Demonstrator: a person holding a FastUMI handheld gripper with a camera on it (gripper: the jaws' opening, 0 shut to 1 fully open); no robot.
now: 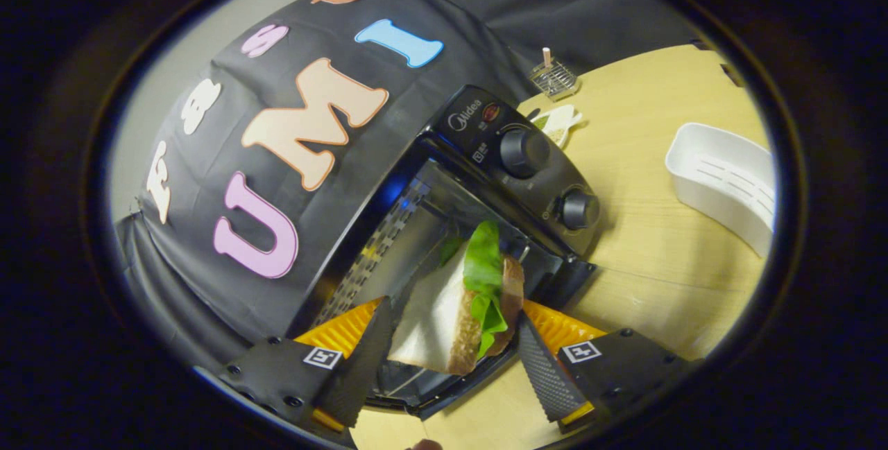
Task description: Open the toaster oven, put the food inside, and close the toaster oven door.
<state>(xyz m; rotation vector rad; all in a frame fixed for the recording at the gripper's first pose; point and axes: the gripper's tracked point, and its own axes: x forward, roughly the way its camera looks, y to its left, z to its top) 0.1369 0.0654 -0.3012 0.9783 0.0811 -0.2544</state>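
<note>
In the gripper view, the gripper (451, 339) was partly spread, its 2 ridged fingers (364, 360) clamped on either flat side of a triangular sandwich (451, 311) of white and seeded bread with ruffled green lettuce. Just beyond the fingertips stood the boxy black toaster oven (485, 179) with its door (430, 387) dropped open beneath the sandwich, 2 round knobs (524, 152) on its panel. Well off to the right, a white ribbed plastic tray (725, 183) and a small wire rack (553, 79) sat on the pale wooden table (645, 256).

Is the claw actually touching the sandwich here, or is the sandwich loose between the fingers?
Touching. In the gripper view both fingers press the flat sides of the sandwich, with no gap on either side. The claw holds it before the open toaster oven.
</note>
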